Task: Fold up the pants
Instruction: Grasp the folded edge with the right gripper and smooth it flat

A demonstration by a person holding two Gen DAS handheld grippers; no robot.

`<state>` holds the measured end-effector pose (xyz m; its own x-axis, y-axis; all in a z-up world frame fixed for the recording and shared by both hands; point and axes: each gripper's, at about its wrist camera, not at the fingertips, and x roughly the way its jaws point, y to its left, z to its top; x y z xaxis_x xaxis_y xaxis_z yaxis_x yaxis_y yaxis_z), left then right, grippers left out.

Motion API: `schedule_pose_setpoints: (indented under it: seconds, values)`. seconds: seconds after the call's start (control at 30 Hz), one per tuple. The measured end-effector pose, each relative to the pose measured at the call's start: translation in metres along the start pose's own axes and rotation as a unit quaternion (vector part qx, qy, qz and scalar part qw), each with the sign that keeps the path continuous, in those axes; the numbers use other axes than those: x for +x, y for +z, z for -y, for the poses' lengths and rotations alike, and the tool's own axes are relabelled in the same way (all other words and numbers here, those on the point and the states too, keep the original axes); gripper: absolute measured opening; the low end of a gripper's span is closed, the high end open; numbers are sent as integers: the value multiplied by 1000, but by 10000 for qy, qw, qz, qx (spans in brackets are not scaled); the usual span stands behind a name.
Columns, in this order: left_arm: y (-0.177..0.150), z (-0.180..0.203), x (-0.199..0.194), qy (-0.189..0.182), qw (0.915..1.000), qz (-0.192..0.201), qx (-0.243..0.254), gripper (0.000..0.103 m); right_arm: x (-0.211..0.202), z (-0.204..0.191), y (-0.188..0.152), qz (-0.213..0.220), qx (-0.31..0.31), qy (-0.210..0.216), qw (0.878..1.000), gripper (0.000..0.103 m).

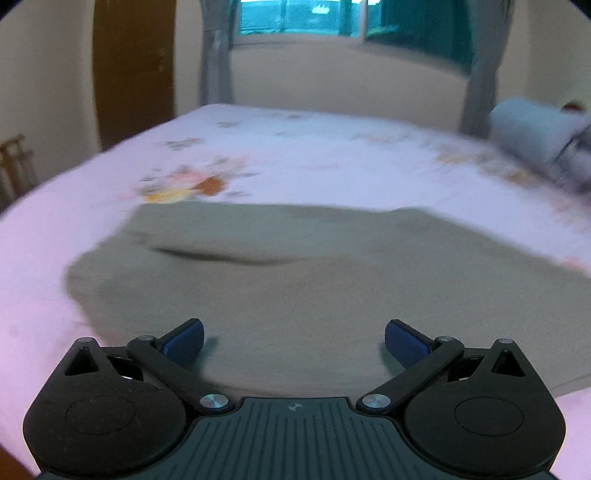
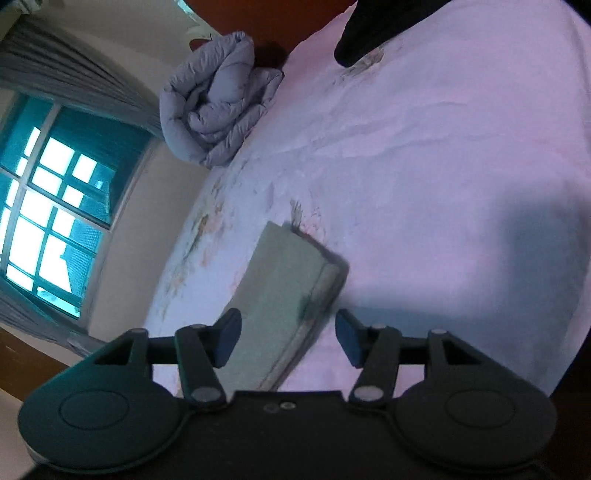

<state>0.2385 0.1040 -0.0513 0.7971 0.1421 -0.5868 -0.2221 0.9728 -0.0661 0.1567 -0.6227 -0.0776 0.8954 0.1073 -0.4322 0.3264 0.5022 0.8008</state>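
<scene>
Olive-green pants (image 1: 295, 273) lie folded flat on a pale pink bed sheet (image 1: 332, 158), with a layered fold line across the middle. My left gripper (image 1: 294, 341) is open and empty just above the near part of the pants. In the right wrist view the pants (image 2: 288, 295) show as a folded strip with a stitched edge. My right gripper (image 2: 288, 338) is open and empty, its jaws standing either side of that edge, a little above it.
A rolled grey quilt (image 2: 218, 110) lies at the bed's far corner; it also shows in the left wrist view (image 1: 535, 140). A window (image 2: 48, 206) with grey curtains (image 1: 218, 55) is behind the bed. A dark object (image 2: 369, 33) hangs over the sheet.
</scene>
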Motion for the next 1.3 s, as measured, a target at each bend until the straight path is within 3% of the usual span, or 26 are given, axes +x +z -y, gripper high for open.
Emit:
schedule_pose_setpoints:
  seconds: [0.1,0.23,0.33,0.47,0.6,0.7,0.93,1.03,1.3]
  values:
    - [-5,41,-8,-517,9985,151,81,103,3,13,-1,37,109,-8,9999,54]
    - [-20,124,-2,-898,9929,91,770,103,3,17,-6,8,163,-42,9999,50]
    - [-35,178,13,-749,9892,-239,1240,103,4,19,-12,-29,187,20,9998,43]
    - [-50,219,7,-661,9901,-41,1234,103,7,21,-18,7,137,17,9999,35]
    - [-58,233,2,-713,9888,40,1311,103,6,32,-21,189,298,144,9993,17]
    - [-64,237,-4,-665,9898,84,1254,103,10,44,-20,246,593,295,9975,12]
    - [-65,240,2,-618,9898,78,1283,103,22,50,-17,357,878,667,9933,15]
    - [-66,240,3,-634,9897,89,1283,103,18,49,-17,480,1014,808,9904,21]
    - [-65,243,1,-568,9905,110,1244,103,30,48,-17,415,898,591,9933,19]
